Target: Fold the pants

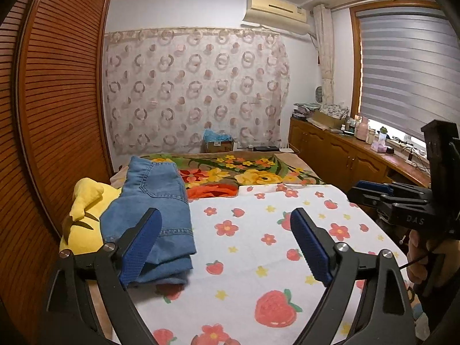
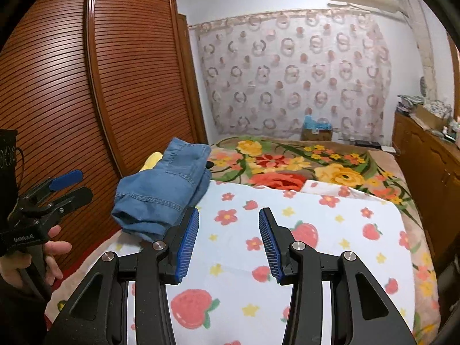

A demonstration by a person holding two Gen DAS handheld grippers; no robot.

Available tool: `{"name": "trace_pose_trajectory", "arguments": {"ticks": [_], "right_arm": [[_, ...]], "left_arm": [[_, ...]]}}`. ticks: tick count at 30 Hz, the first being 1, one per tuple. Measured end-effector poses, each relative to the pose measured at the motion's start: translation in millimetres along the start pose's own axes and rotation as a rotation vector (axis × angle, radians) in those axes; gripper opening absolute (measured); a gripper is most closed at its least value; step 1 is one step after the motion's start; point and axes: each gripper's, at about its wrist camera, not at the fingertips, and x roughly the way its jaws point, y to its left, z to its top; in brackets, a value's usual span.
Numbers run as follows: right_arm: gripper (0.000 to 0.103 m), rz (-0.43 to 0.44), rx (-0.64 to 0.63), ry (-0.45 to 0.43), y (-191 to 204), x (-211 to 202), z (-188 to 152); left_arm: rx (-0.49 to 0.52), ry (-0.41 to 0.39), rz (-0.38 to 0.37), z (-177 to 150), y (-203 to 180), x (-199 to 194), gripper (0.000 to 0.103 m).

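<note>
Left wrist view first: the left gripper (image 1: 225, 231) has its jaws spread wide with nothing in them, hovering over the strawberry-print sheet (image 1: 258, 230) on the bed. The pants (image 1: 155, 201) are blue denim and already sit as a folded bundle at the left edge of the bed, partly resting on a yellow plush toy (image 1: 83, 215) and partly on the sheet. The left blue pad overlaps the denim in the picture, but I can't tell if it actually touches. The right gripper (image 1: 371, 191) shows at the far right, well clear of the pants

Right wrist view: right gripper (image 2: 228, 243) has its jaws open too, a moderate gap, empty, pointed at bare sheet just right of the pants (image 2: 164, 192). The left gripper (image 2: 70, 187) is off to the left in the person's hand (image 2: 34, 258), jaws apart

Handling guess: denim like this is soft but fairly thick, with some weight, so it drapes rather than slides. Stacked layers could peel apart if you only pinch the top one. I'd take hold at the thick hem edge nearest the camera or the waistband end by the floral blanket (image 2: 302, 169), grabbing all layers at once. The perch on the plush looks a bit lopsided, so it may tip
</note>
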Motion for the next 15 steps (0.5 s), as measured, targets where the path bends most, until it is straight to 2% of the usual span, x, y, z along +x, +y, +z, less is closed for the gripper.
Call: {"name": "trace_pose_trajectory", "arguments": {"ticks": [2,4,7,12,15], "right_arm": [[0.045,-0.016,0.004,-0.007,1,-10,-4],[0.054,-0.028,0.009,-0.013,4,-20,-7],[0.056,-0.048,0.01,-0.025,9,-34,-11],[0.064,-0.077,0.008,-0.048,17,-58,-16],[0.066,-0.091,0.012,-0.059,18,-73,-21]], "left_arm": [[0.0,0.005,-0.004,-3,-8,-3,0.091],[0.003,0.011,-0.009,-5,-14,-7,0.091],[0.001,0.014,-0.021,-8,-22,-12,0.091],[0.015,0.035,0.01,-12,-38,-19,0.091],[0.014,0.042,0.015,-16,-44,-23,0.091]]}}
